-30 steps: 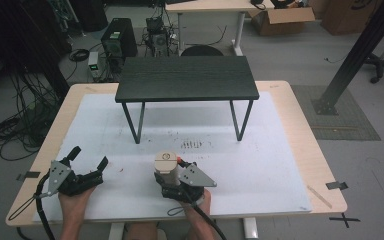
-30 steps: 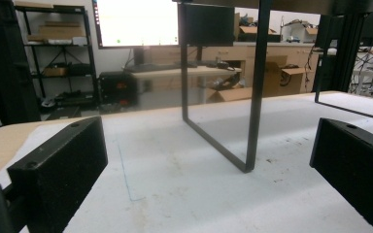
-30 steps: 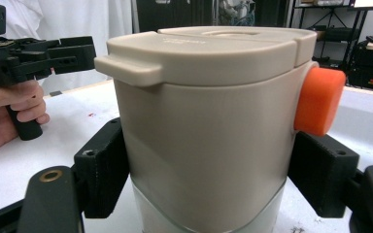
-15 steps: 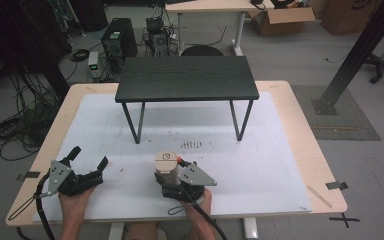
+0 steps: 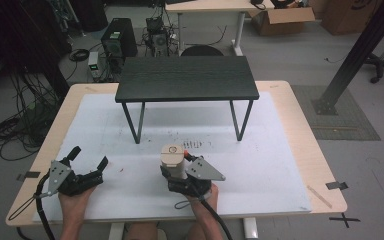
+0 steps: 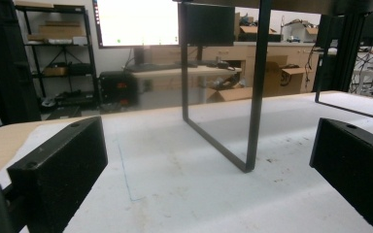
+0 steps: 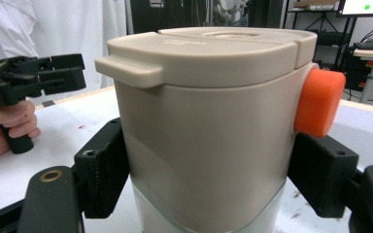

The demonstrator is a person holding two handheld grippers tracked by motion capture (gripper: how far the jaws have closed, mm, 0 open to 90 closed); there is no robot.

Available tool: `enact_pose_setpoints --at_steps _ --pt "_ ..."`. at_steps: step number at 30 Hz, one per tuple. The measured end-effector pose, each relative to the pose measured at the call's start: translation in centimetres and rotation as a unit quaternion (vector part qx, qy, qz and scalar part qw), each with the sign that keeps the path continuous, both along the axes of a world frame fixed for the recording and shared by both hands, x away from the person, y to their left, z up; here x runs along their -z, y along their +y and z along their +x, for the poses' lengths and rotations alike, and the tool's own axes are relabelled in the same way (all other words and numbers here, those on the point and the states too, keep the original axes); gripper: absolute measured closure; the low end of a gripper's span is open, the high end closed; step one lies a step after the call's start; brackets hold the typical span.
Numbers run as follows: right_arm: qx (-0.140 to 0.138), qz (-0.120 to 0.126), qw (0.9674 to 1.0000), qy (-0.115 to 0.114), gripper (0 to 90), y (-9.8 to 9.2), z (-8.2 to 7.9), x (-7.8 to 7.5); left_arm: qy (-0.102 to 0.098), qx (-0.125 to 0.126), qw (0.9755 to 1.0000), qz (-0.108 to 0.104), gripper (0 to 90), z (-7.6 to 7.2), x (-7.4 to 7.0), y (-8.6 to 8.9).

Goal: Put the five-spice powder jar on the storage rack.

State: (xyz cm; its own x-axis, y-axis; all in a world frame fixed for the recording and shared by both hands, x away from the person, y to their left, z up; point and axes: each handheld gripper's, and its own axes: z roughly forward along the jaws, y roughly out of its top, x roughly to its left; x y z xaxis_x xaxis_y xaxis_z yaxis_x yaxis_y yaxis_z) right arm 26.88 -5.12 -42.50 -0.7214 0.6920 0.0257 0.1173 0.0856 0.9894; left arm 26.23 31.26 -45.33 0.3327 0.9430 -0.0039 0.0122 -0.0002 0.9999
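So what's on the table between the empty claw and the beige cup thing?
Nothing. In the high view, bare white mat separates the left gripper from the beige container in the right gripper.

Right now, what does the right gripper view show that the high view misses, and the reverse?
Right gripper view alone: the round orange button on the beige plastic lidded container, and the black jaws pressing its sides.
High view alone: the low black table standing on the white mat.
Both: the container held upright in the right hand-held gripper, and the left hand-held gripper, open.
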Motion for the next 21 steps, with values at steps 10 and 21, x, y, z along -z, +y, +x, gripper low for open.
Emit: enact_pose_setpoints --at_steps 10,21 --pt "0.003 0.002 1.0000 -0.006 24.0 -0.8 0.6 -2.1 0.000 0.000 1.0000 0.000 0.5 0.0 0.0 0.0" --pt "0.009 0.007 0.9999 -0.009 24.0 -1.7 1.9 -4.7 0.001 0.000 1.0000 0.000 0.5 0.0 0.0 0.0"
